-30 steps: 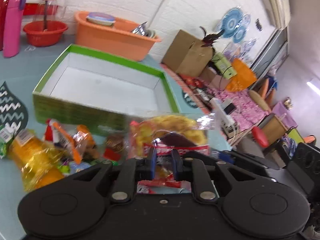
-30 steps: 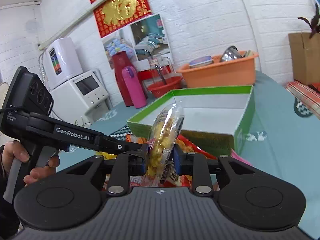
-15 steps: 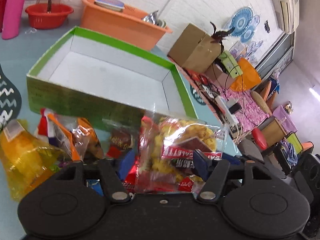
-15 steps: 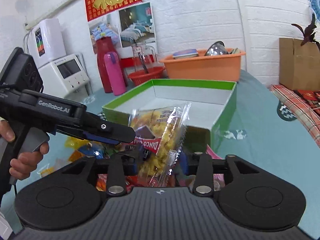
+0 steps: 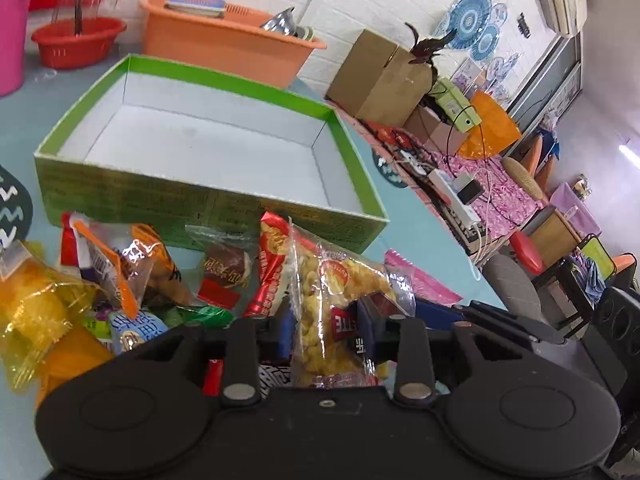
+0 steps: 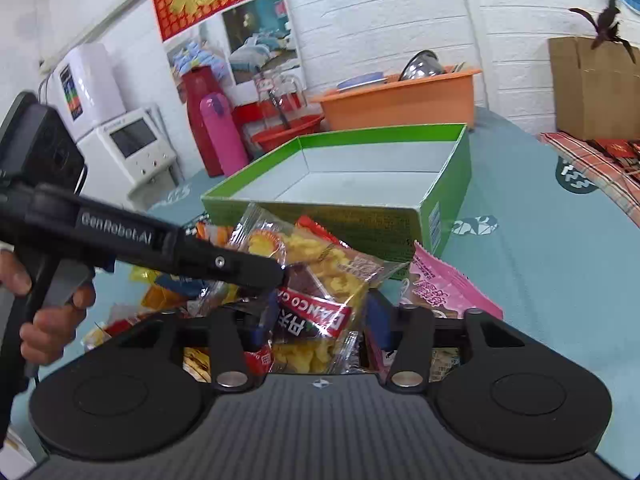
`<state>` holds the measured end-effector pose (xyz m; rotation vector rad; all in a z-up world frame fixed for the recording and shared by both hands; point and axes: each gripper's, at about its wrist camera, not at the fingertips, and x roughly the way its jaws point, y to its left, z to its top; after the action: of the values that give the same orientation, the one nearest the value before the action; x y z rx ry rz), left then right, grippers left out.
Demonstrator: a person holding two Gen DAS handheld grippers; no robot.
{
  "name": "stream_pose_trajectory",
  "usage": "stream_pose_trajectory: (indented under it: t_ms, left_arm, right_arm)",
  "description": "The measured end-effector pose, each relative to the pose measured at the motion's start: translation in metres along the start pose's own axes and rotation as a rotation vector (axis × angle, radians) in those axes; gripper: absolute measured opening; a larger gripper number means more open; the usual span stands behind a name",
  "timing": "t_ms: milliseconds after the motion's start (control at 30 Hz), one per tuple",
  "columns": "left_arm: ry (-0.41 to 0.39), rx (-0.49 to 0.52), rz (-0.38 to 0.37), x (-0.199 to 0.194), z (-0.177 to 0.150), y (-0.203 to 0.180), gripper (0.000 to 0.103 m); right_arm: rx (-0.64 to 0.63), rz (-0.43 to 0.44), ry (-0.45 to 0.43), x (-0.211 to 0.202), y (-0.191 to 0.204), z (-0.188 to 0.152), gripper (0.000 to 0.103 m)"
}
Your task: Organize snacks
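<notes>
Yellow snack bag [image 5: 340, 312] has sunk; green box [image 5: 208, 200] stays empty.

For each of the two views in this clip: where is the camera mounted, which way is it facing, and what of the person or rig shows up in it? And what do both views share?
Left wrist: sits on the left gripper, looking forward and down over the snack pile at the green box; its own jaws are closing around the yellow snack bag.
Right wrist: sits on the right gripper, facing the box toward the brick wall; its jaws are closing around the same bag, and the person's hand on the left gripper's handle shows.
Shared: bag, box, orange tub.
</notes>
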<state>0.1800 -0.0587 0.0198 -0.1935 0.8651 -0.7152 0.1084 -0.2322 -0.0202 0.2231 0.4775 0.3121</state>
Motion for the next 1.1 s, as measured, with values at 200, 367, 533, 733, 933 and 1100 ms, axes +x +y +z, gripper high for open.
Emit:
stream_pose_trajectory:
  t_ms: [200, 367, 533, 733, 933, 1100]
  left_arm:
    - [-0.150, 0.066, -0.010, -0.032, 0.030, -0.024, 0.083]
    - [-0.227, 0.070, 0.005, -0.026, 0.062, -0.021, 0.083]
    - [-0.221, 0.042, 0.013, 0.000, 0.084, -0.002, 0.083]
    - [-0.170, -0.022, -0.006, 0.031, 0.099, 0.026, 0.084]
    - [-0.152, -0.042, 0.067, 0.053, 0.101, 0.044, 0.103]
    - [-0.205, -0.070, 0.123, 0.036, 0.093, 0.049, 0.103]
  right_arm:
    - [-0.098, -0.001, -0.156, -0.017, 0.014, 0.039, 0.067]
    - [-0.143, -0.024, -0.231, 0.004, 0.008, 0.067, 0.066]
    - [-0.085, -0.025, -0.212, 0.034, -0.014, 0.084, 0.064]
    - [-0.057, -0.059, -0.160, 0.062, -0.032, 0.084, 0.064]
    - [-0.066, -0.103, -0.100, 0.086, -0.039, 0.075, 0.074]
    - [-0.078, -0.121, -0.151, 0.069, -0.039, 0.073, 0.103]
